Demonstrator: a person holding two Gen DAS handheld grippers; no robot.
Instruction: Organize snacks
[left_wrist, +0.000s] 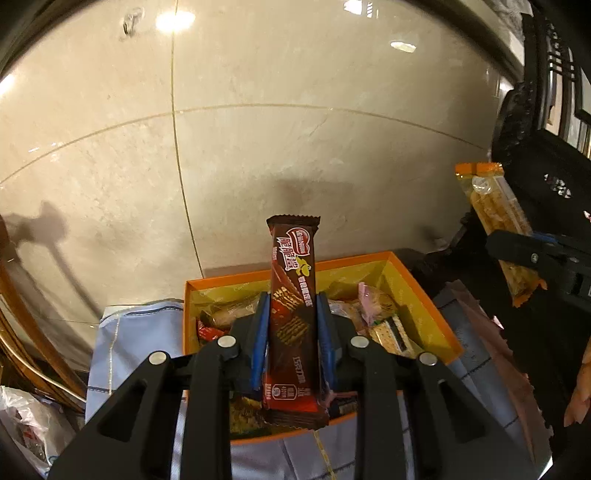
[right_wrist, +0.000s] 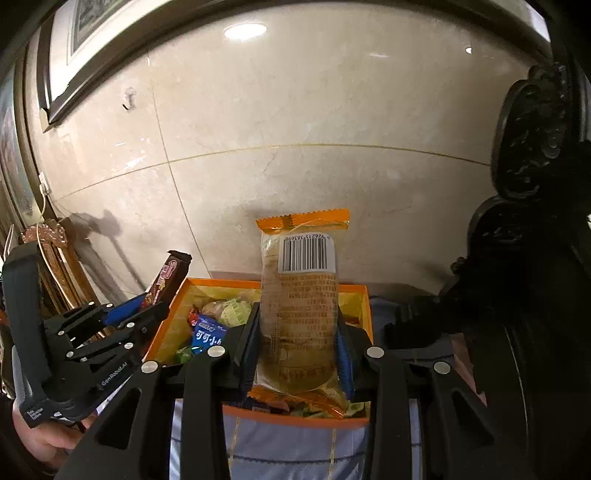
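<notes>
Left hand-held gripper (left_wrist: 291, 314) clamps an upright chocolate wafer bar (left_wrist: 292, 295) above the orange box's (left_wrist: 424, 295) near edge. Right hand-held gripper (right_wrist: 297, 332) pinches a clear biscuit pack (right_wrist: 299, 314), whose barcode only the right view shows; open wall beyond.

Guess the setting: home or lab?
Probably a home: framed picture on a marble-tiled wall, dark carved wooden furniture, and an orange snack box on a cloth-covered table.

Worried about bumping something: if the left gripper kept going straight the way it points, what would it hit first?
Probably the marble wall. The left gripper, shut on the chocolate wafer bar, points over the orange box toward it; depth is unclear, so the box's far rim might come first.
</notes>
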